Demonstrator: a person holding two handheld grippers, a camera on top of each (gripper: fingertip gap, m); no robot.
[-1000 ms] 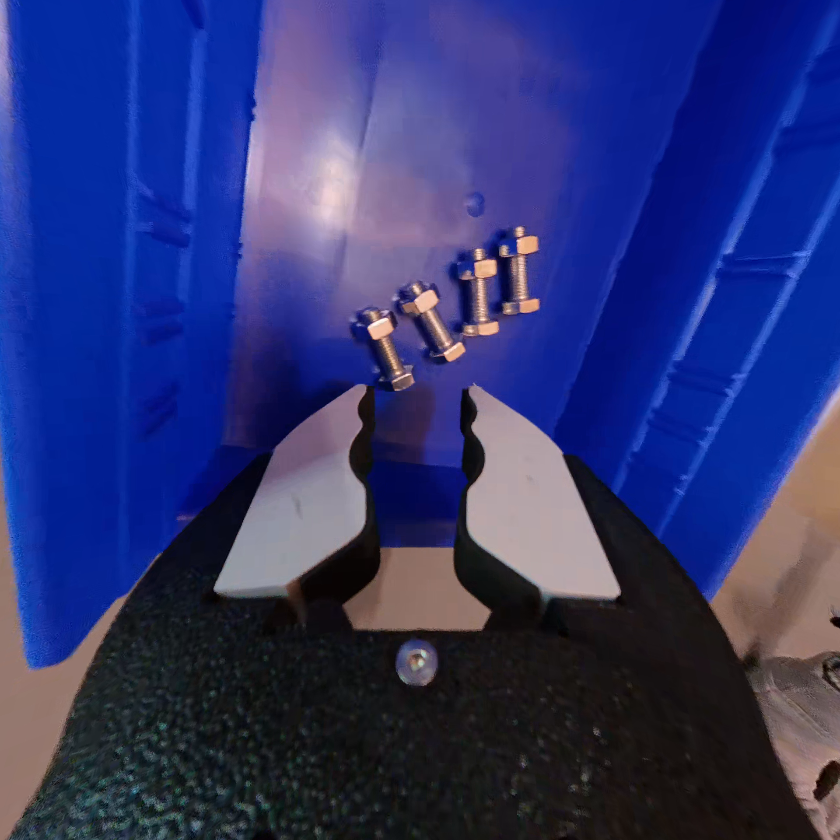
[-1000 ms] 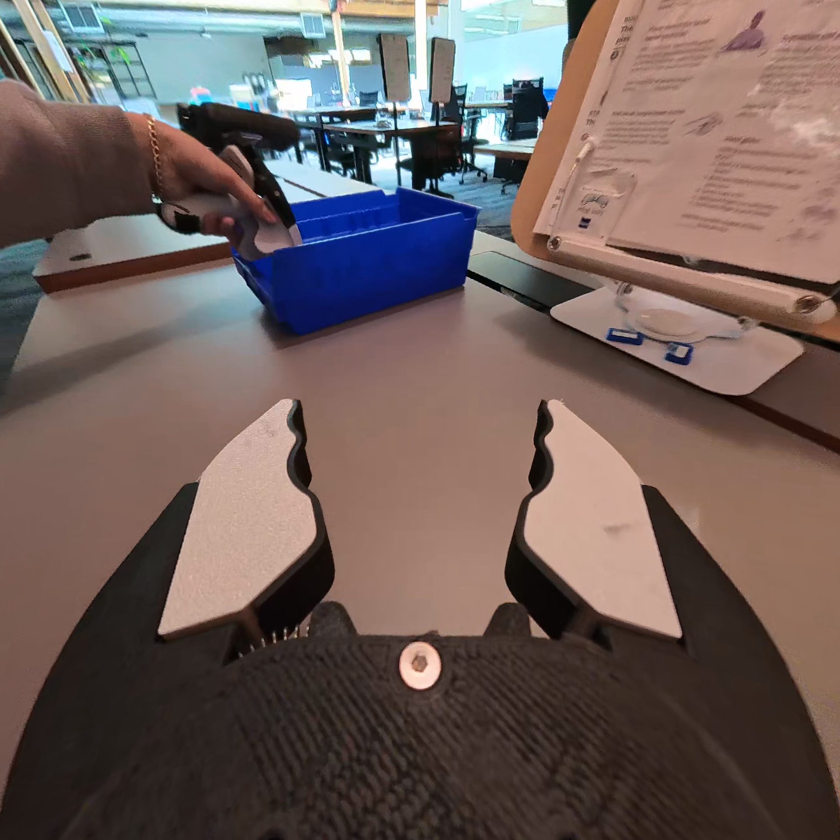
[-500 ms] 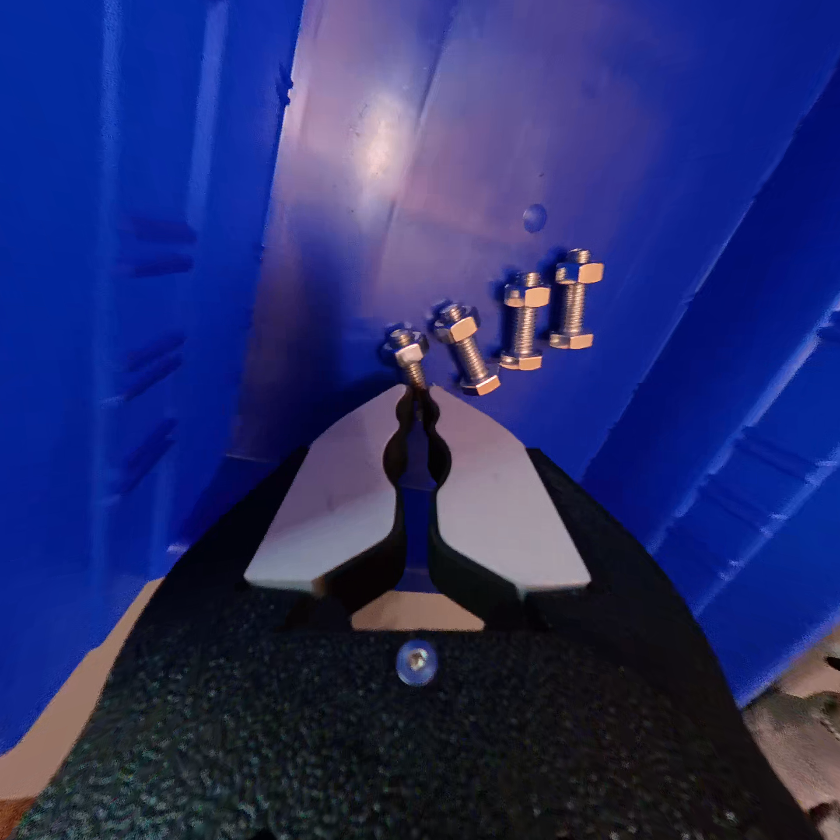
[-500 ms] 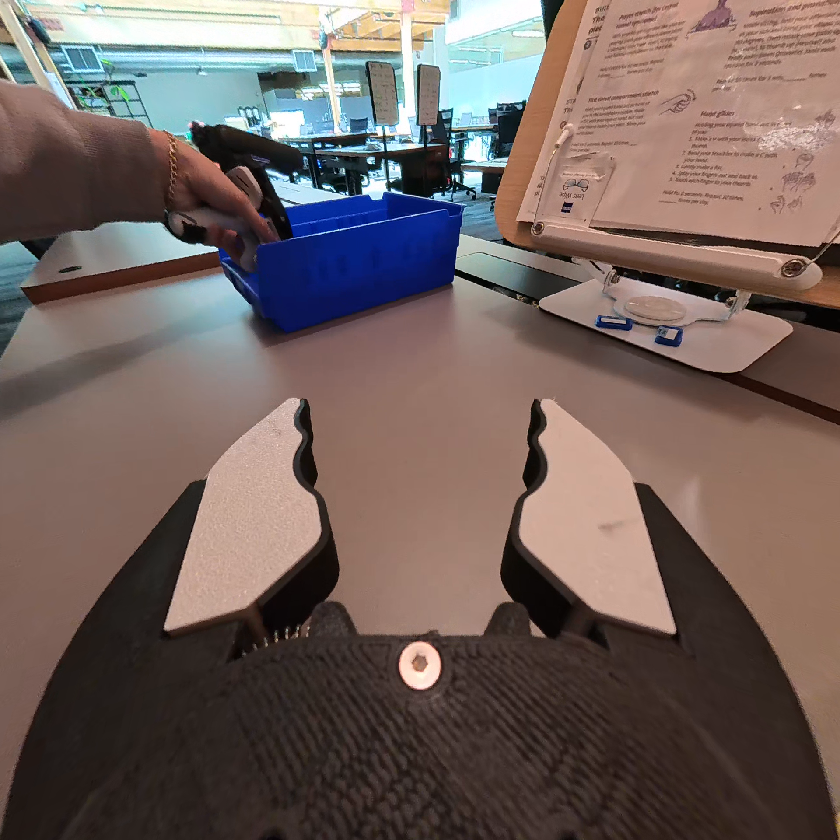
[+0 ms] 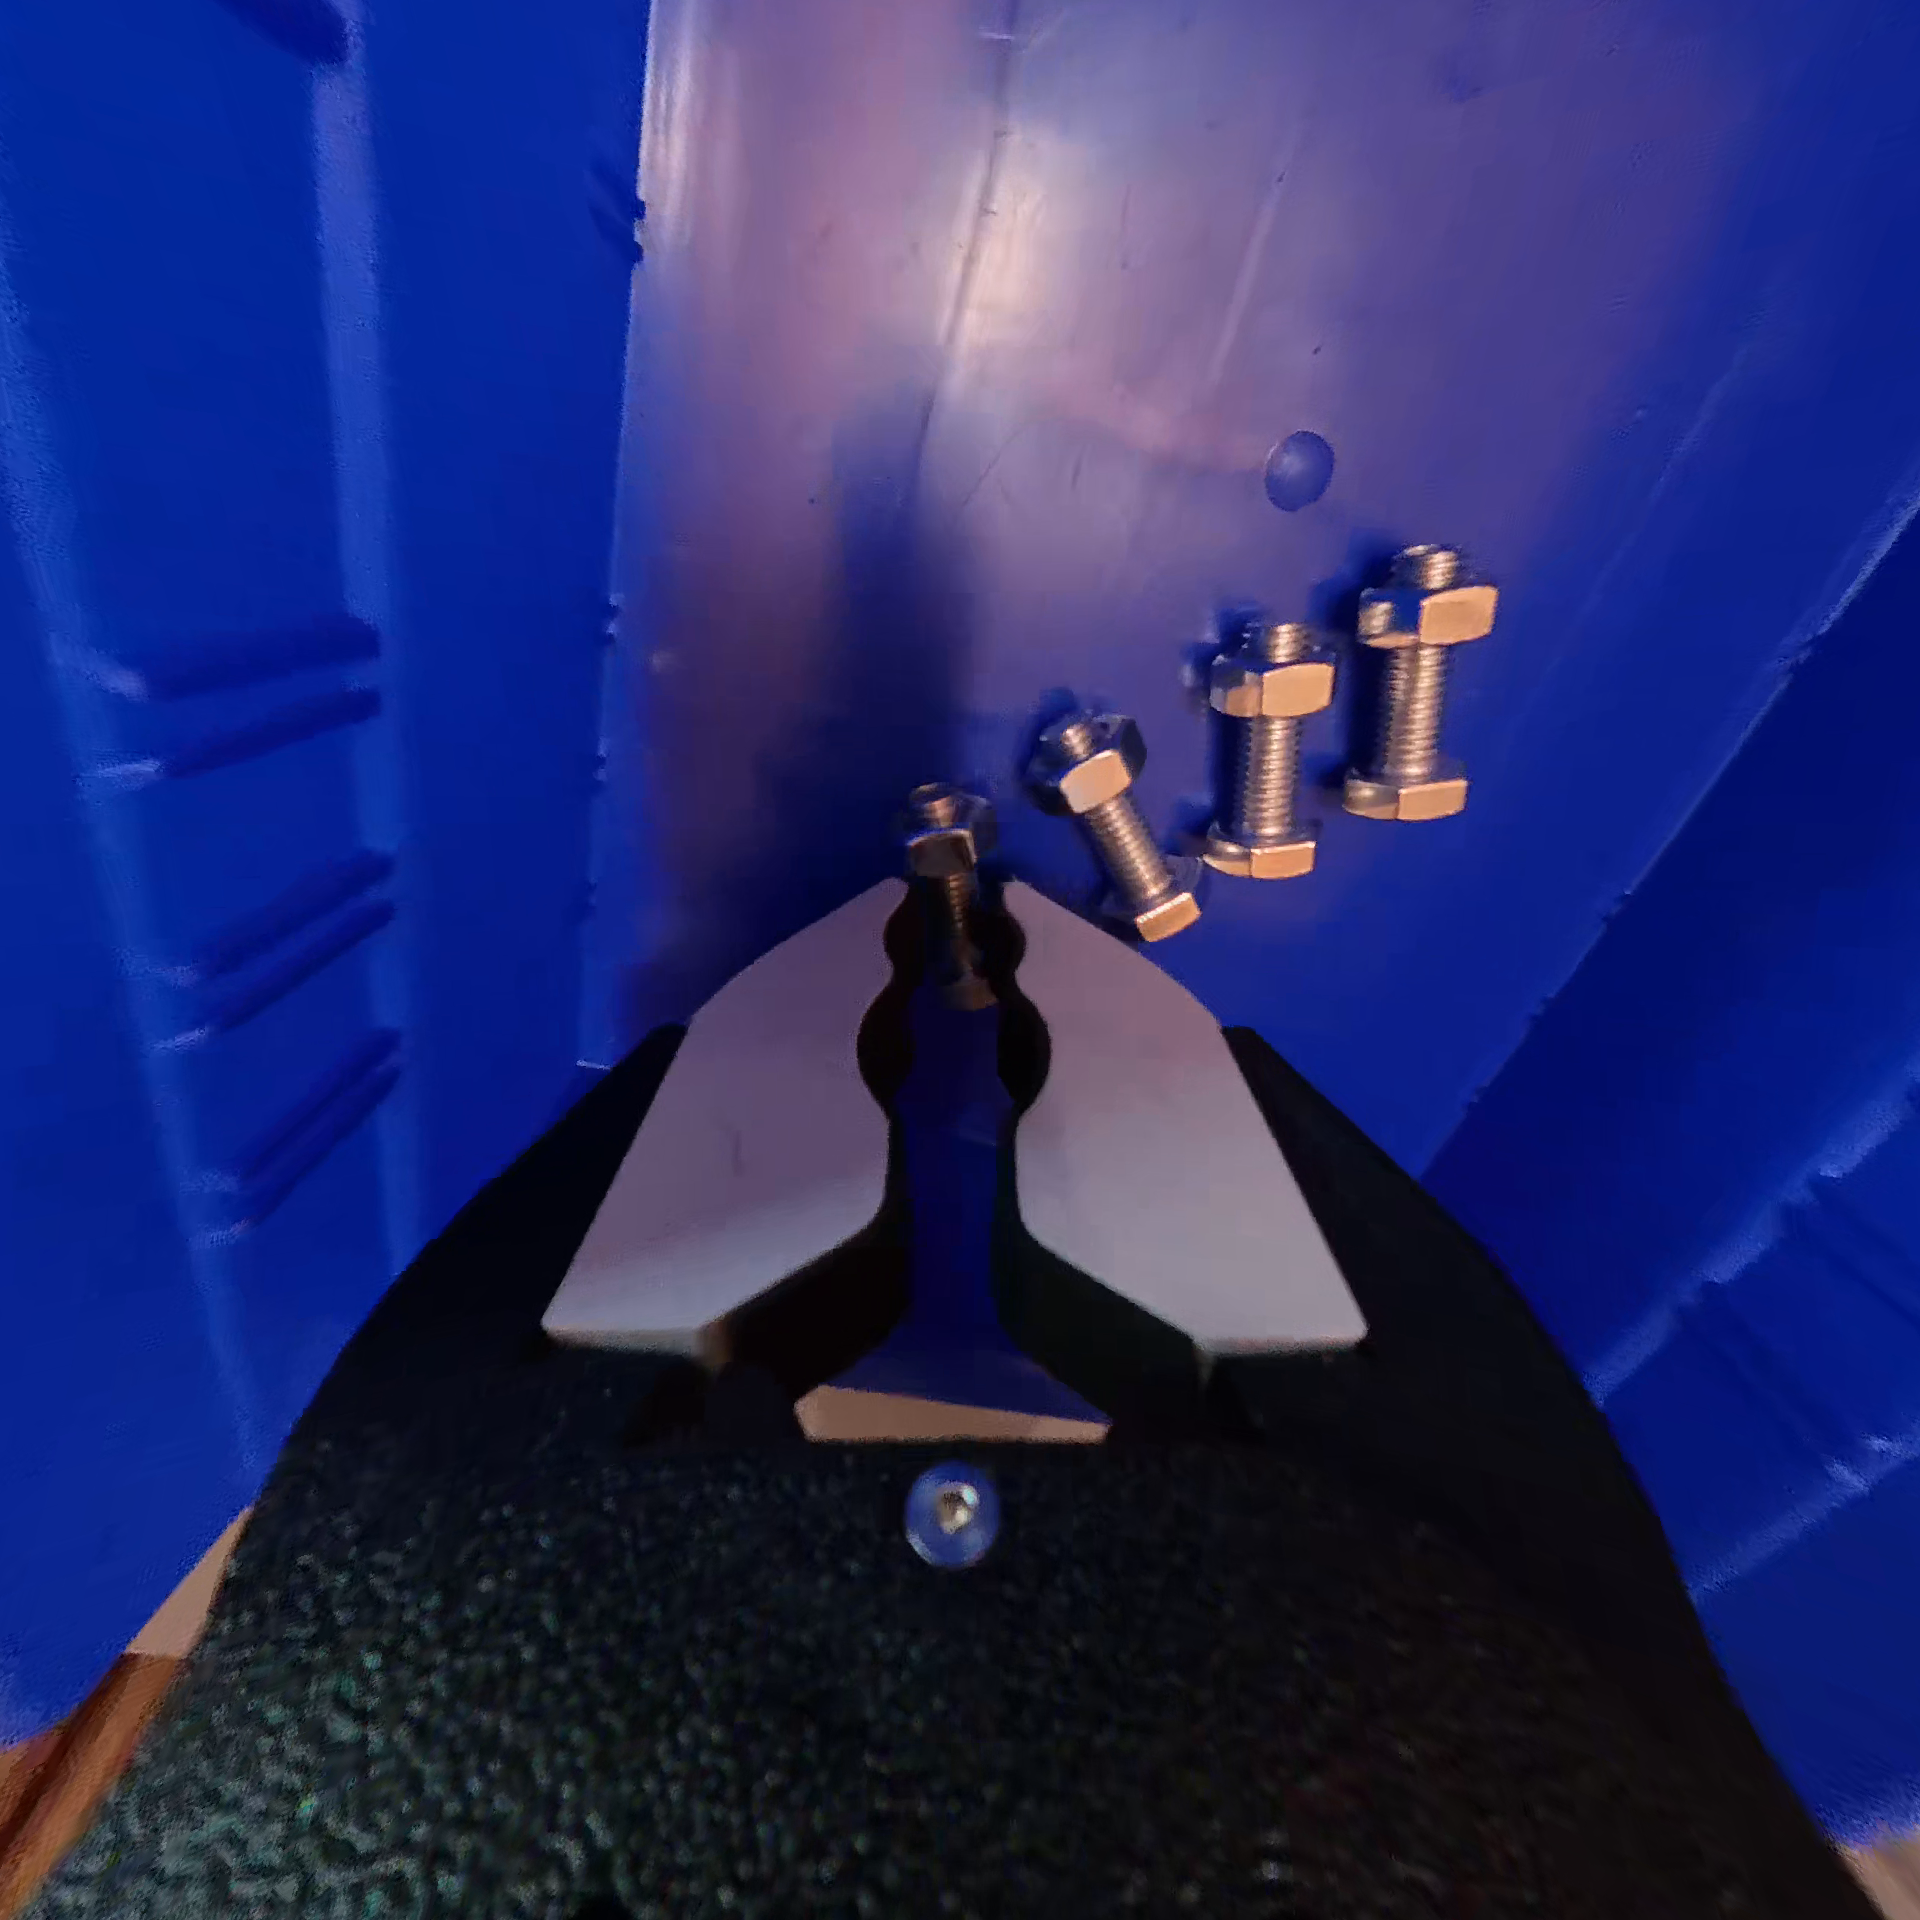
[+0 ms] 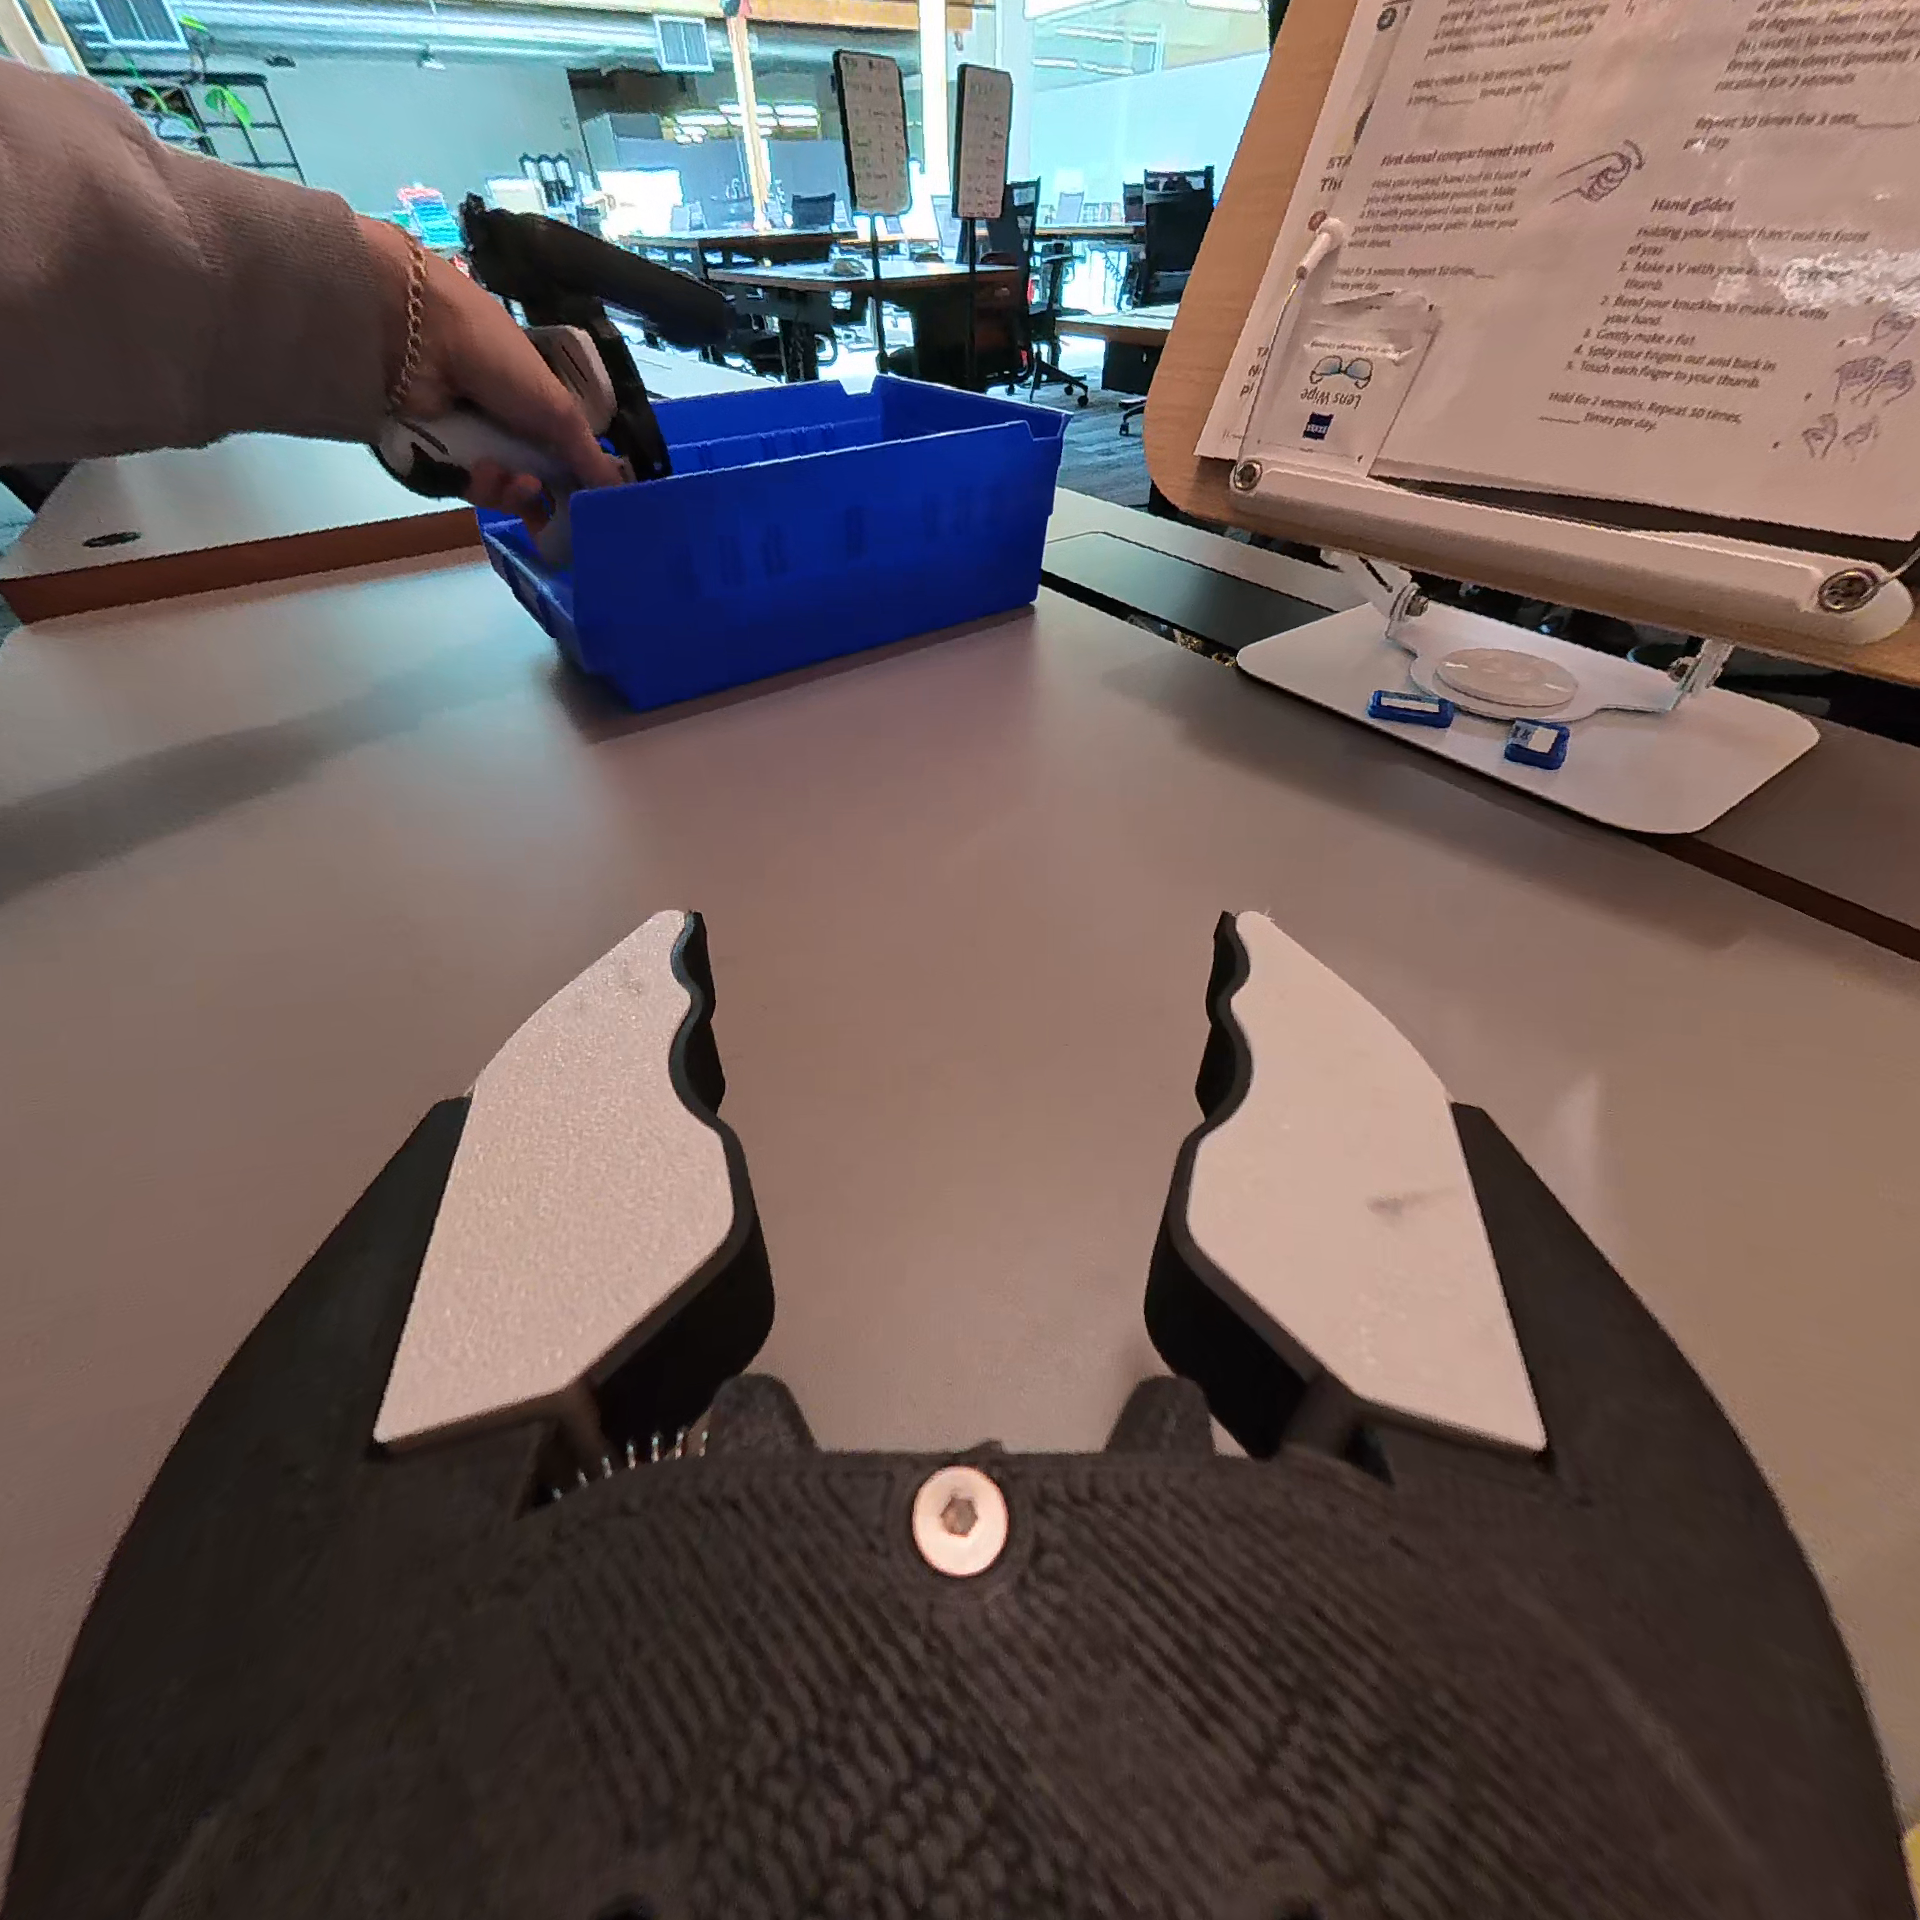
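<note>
While my left claw (image 5: 951,914) pinches a steel bolt (image 5: 948,883) by its shank, long axis pointing straight ahead, three more bolts (image 5: 1273,764) lie just right on the blue bin (image 5: 1039,312) floor. My right claw (image 6: 961,935), spread, hovers over the grey surface (image 6: 935,810), well apart from the bin.

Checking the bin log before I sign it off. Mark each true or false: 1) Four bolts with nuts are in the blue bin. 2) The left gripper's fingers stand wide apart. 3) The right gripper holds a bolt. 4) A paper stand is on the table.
1) True: one bolt sits between the left gripper fingers, three loose bolts lie in the blue bin.
2) False: they are nearly together around the bolt.
3) False: the right gripper is open, with nothing between its fingers, over the table.
4) True: the paper stand is at right.
</note>
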